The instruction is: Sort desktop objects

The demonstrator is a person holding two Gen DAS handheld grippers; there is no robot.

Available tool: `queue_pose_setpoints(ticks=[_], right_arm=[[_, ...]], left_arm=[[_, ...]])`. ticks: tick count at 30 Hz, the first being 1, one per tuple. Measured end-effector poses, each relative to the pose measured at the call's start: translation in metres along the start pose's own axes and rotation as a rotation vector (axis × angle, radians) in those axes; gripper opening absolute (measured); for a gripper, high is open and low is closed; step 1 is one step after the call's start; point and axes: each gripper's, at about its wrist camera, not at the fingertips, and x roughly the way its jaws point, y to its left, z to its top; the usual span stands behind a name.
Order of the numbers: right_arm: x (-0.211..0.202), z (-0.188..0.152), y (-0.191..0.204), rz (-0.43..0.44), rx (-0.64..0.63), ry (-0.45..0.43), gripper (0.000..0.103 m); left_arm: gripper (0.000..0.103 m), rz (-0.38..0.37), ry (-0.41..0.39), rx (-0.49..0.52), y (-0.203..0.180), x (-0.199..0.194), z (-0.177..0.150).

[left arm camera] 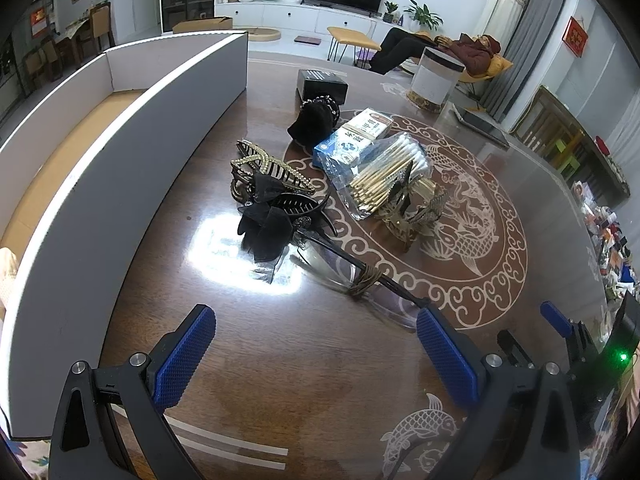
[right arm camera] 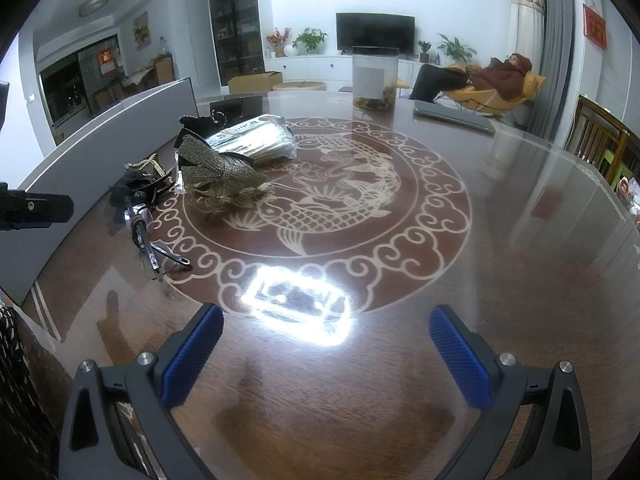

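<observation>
While both hand-held grippers are hanging released and empty over the worktop, you are facing a pile of small things waiting to be sorted. Your left hand-held gripper is standing with its jaws wide apart, and the eyeglasses are lying just ahead of it and slightly to its right, nearest of all the pile. Their long axis is running on a slant from the black bow hair clip at the far left down toward the gripper's right finger, whose tip is nearly touching the frame's near end. Your right hand-held gripper is also gaping, pointing at bare wood and a bright glare, with the pile lying well off to its left, so the left one is judged the nearer for the glasses.

Beyond the glasses, the pearl hair claw, the bag of cotton swabs, the gold hair clip and the blue box are crowding together. Only the left view is showing you inside the open white box standing just to the left of the pile, likely the sorting bin. Only the right view is showing the gold clip's sparkly bow face and the glasses end-on
</observation>
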Motion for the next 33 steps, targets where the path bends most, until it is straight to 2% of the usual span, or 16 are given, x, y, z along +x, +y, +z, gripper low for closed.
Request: queue_pose_setpoints(ticks=[33], right_arm=[[0.0013, 0.0007, -0.0027, 0.021, 0.017, 0.0, 0.103]], left_arm=[[0.102, 0.015, 0.013, -0.009, -0.0023, 0.0069, -0.0004]])
